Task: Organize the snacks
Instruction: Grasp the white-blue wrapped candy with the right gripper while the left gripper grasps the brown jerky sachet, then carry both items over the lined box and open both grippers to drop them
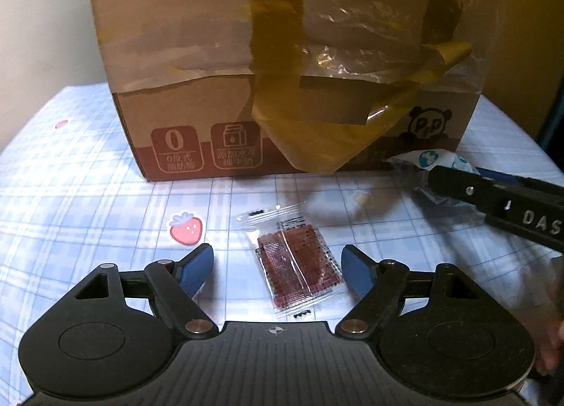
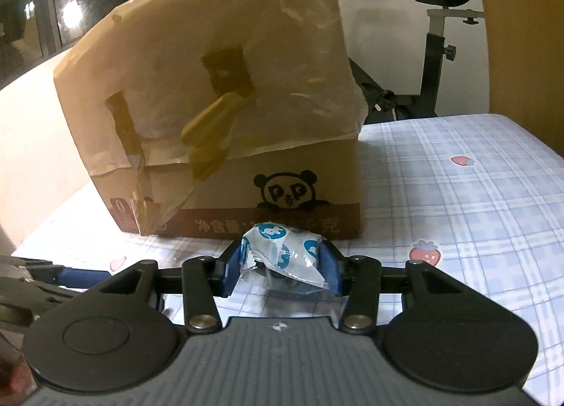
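A clear packet with a dark red snack (image 1: 294, 259) lies flat on the checked tablecloth, between the blue pads of my left gripper (image 1: 278, 265), which is open around it without touching. My right gripper (image 2: 282, 258) is shut on a white snack wrapper with blue prints (image 2: 282, 254); it also shows at the right of the left wrist view (image 1: 437, 162), held just above the cloth in front of the cardboard box (image 1: 282, 64). The box (image 2: 218, 116) is tall, taped with brown tape, and has a panda print.
The tablecloth (image 1: 88, 201) is pale blue check with strawberry prints. A small pale crumb-like bit (image 1: 365, 198) lies in front of the box. An exercise bike (image 2: 437, 46) stands beyond the table's far edge.
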Tool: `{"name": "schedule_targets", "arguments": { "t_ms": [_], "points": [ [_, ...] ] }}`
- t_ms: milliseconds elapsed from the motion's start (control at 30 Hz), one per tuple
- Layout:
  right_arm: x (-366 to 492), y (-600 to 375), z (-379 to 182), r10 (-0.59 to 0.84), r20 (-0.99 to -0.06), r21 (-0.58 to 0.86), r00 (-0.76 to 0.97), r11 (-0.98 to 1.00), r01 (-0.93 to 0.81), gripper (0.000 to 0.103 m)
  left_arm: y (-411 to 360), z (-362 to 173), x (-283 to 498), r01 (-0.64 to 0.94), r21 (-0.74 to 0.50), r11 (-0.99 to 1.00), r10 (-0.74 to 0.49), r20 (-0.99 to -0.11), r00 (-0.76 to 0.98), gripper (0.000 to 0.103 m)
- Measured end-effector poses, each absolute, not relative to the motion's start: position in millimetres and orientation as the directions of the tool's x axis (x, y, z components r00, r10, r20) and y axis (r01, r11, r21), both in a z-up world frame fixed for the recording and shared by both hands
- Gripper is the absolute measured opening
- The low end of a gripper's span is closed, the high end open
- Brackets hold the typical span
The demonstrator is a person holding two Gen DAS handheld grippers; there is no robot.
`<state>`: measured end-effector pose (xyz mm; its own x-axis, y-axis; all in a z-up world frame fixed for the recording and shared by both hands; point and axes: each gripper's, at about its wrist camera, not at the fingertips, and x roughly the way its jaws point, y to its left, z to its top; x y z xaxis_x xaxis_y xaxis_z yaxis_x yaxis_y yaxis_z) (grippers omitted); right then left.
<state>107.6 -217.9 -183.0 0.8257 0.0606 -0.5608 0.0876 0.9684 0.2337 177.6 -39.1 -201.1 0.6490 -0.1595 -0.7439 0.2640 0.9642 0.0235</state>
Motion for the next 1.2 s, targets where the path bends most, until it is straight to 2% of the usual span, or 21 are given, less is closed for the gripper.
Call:
{"name": "schedule_targets", "arguments": {
  "t_ms": [67, 133, 167, 300, 700, 1200],
  "points": [
    [108, -220, -183, 0.069, -0.558, 0.25, 0.827, 0.964, 0.088, 0.049, -41, -202, 178, 0.26, 0.029, 0.965, -0.155, -0.739, 0.656, 0.081],
    [107, -222, -183, 0.075, -0.556, 0.262, 0.828, 0.961, 0.089, 0.049, -42, -202, 176, 0.276, 0.025, 0.961, -0.171, -0.729, 0.662, 0.07],
    [107, -223, -183, 0.077, -0.554, 0.267, 0.829, 0.96, 0.089, 0.049, -44, -202, 174, 0.291, 0.029, 0.956, -0.18, -0.723, 0.667, 0.058],
    [107, -226, -184, 0.088, -0.55, 0.289, 0.831, 0.953, 0.091, 0.049, -47, -201, 171, 0.306, 0.042, 0.951, -0.185, -0.717, 0.672, 0.054],
    [107, -228, -184, 0.097, -0.549, 0.304, 0.83, 0.948, 0.091, 0.049, -25, -193, 159, 0.301, 0.001, 0.954, -0.212, -0.709, 0.672, 0.049],
    [108, -224, -183, 0.083, -0.553, 0.279, 0.829, 0.956, 0.09, 0.049, -15, -168, 141, 0.345, -0.01, 0.938, -0.275, -0.627, 0.729, 0.049]
  ]
}}
